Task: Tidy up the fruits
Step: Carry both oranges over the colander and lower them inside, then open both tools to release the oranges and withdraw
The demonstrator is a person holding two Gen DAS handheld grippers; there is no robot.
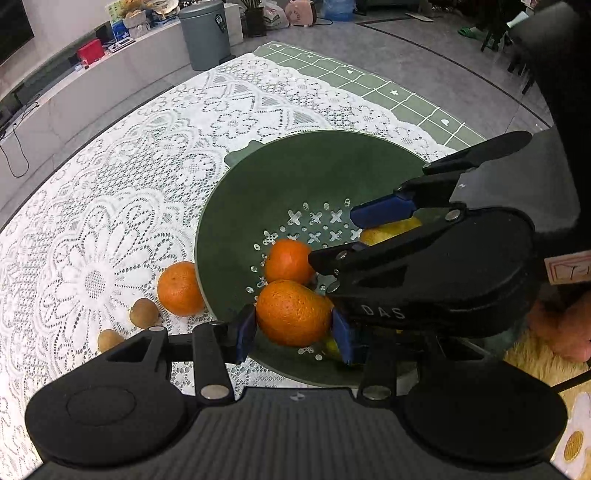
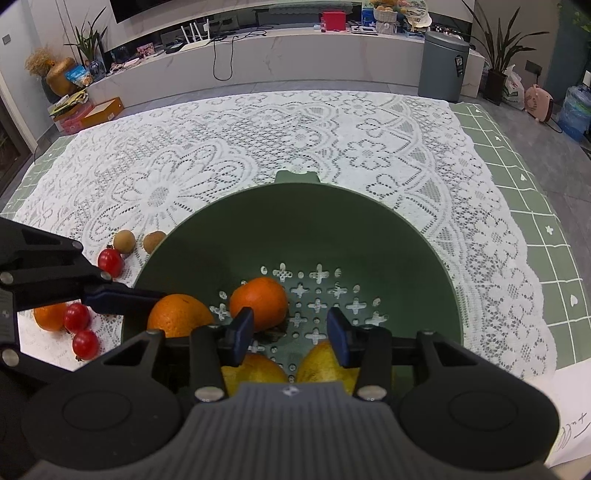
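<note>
1. Between the blue pads of the left gripper [image 1: 294,328] sits an orange [image 1: 293,313], over the near inner wall of the green colander [image 1: 258,192]; both pads press its sides, so the jaws are partly closed and gripping it.
2. Just behind it, a second orange [image 1: 288,260] lies on the colander's perforated bottom, close to the first.
3. Two yellow fruits [image 2: 255,371] lie at the near side of the colander bottom, right under the right gripper [image 2: 290,328] in its own wrist view.
4. The right gripper hangs above the colander bottom with its jaws partly open and nothing between the pads; the perforated floor shows through the gap.
5. In the left wrist view the right gripper reaches in from the right, its blue fingertips [image 1: 384,214] above one yellow fruit.
6. Outside the colander on its left, a third orange [image 1: 180,288] rests against the outer wall on the lace tablecloth [image 1: 110,221].
7. Two small brown fruits [image 1: 144,312] lie just beside that orange.
8. Three red cherry tomatoes [image 2: 77,317] lie on the cloth nearby, seen in the right wrist view.
9. Beyond the table stands a grey bin [image 1: 205,35].
</note>
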